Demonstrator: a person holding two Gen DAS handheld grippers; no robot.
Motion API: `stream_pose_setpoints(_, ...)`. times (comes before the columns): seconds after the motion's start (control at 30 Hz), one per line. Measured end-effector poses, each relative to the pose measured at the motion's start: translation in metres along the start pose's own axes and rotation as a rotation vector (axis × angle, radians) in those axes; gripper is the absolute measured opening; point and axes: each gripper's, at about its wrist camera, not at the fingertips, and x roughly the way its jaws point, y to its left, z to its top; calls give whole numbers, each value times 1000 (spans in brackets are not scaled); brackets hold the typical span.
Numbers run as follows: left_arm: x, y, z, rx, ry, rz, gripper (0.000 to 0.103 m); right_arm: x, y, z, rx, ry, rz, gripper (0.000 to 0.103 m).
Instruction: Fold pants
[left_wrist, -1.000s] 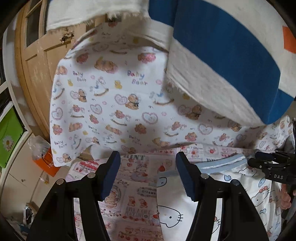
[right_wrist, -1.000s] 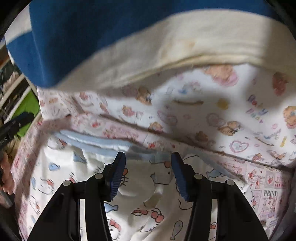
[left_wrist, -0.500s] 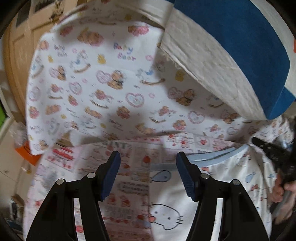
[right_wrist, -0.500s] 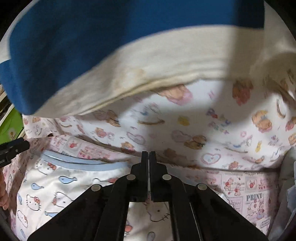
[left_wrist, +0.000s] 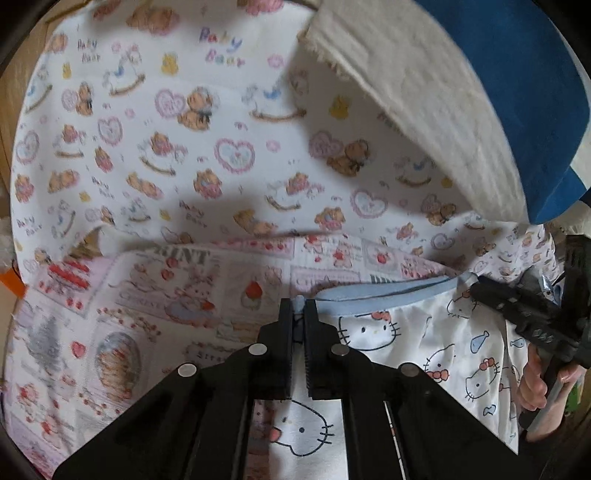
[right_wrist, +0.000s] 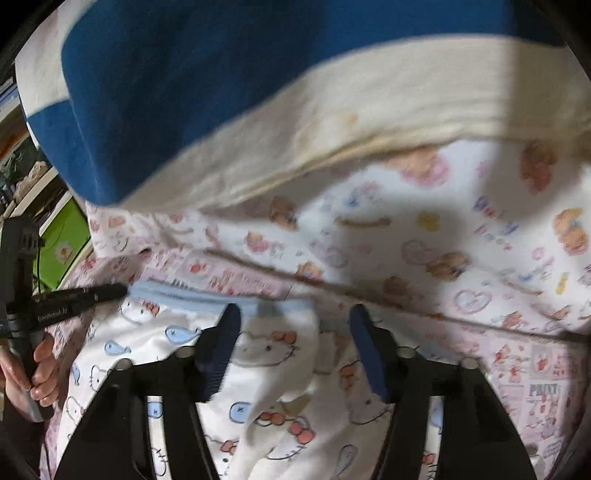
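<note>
The pants (left_wrist: 413, 339) are white with a cat-face and whale print and a light blue waistband (left_wrist: 388, 293). They lie on a pink printed sheet. My left gripper (left_wrist: 297, 308) is shut on the left end of the waistband. In the right wrist view the pants (right_wrist: 273, 354) lie bunched under my right gripper (right_wrist: 295, 321), which is open with its fingers on either side of the cloth just below the waistband (right_wrist: 192, 297). The right gripper also shows at the right edge of the left wrist view (left_wrist: 524, 314).
A bear-print cloth (left_wrist: 221, 147) lies beyond the pink printed sheet (left_wrist: 122, 325). A thick blue and cream folded blanket (left_wrist: 480, 92) overhangs the far right, and fills the top of the right wrist view (right_wrist: 258, 92). A green box (right_wrist: 62, 243) stands at the left.
My left gripper has gone from open to shut on the waistband's left end. My right gripper was open, shut half a second ago, and is open again over the pants.
</note>
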Motion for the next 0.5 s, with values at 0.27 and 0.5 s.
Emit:
stream_pose_setpoints(0.27, -18, 9, 8, -14, -71, 112, 4, 12, 4, -6, -14, -13, -56, 15)
stream_pose_setpoints(0.5, -20, 8, 9, 32, -92, 203, 4, 7, -2, -8, 2, -50, -48, 65)
